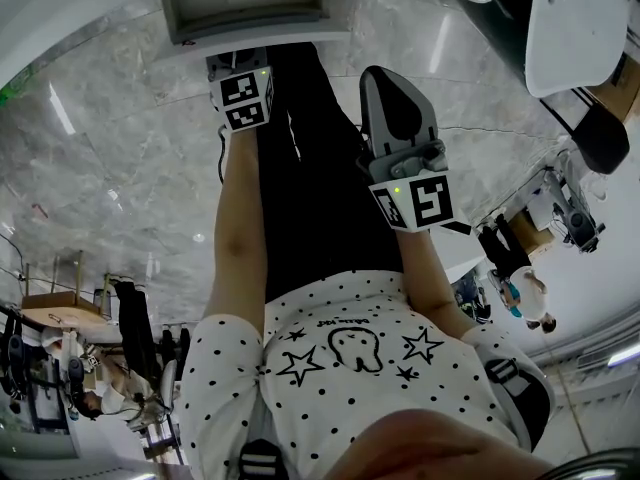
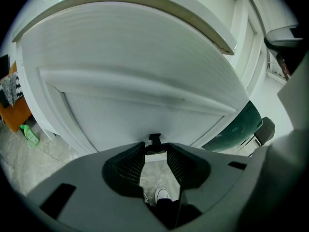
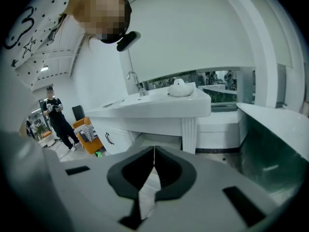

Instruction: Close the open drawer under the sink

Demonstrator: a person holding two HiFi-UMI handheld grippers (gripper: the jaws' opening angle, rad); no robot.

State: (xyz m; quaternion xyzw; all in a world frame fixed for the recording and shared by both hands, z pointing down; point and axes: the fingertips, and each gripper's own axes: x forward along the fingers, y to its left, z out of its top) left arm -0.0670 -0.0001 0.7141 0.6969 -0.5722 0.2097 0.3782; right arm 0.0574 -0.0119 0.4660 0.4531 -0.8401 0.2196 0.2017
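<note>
The white drawer (image 1: 250,16) juts out open at the top of the head view. Its panelled front (image 2: 145,81) fills the left gripper view. My left gripper (image 1: 240,90) is right up against that front, its marker cube covering the fingers from above. In its own view, the left gripper (image 2: 155,149) has its jaws a narrow gap apart, closed around the small black drawer handle (image 2: 154,139). My right gripper (image 1: 386,80) hangs beside the person's leg, away from the drawer. The right gripper (image 3: 154,151) is shut with nothing in it.
A white vanity top (image 3: 159,105) with a faucet (image 3: 136,83) and a white object stands ahead of the right gripper. Below it is a cabinet door with a black handle (image 3: 108,138). An orange seat (image 3: 87,137) and a standing person (image 3: 58,117) are at the left. The floor is grey marble (image 1: 120,168).
</note>
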